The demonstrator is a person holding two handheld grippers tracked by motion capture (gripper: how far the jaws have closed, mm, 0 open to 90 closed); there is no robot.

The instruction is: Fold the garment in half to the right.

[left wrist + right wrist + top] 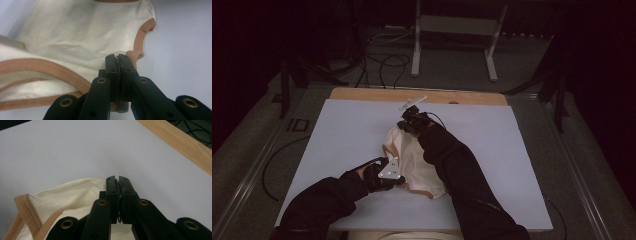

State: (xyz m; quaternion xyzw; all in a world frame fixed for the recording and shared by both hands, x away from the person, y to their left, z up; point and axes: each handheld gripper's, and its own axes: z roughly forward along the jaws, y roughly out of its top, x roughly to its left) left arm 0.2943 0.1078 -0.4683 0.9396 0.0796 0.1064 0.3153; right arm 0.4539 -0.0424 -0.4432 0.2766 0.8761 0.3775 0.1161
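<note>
left claw [117,58], mine: jaws clamped on tan-trimmed edge of cream garment [82,37], cloth spreading ahead and to its left. right claw [117,180]: jaws pressed together on garment's far cream edge, white table sheet [75,150] beyond. containers: none seen. both my black-sleeved forearms reach forward, right extended farther.

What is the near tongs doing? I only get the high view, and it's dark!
Observer: The left tongs are shut on the cream garment, right by its tan trim.
Operator: And the far one?
Observer: The right tongs are shut too, pinching the garment's plain cream edge.
Operator: Is the trim all around?
Observer: I can't tell; tan bands run along the openings seen in both gripper views.
</note>
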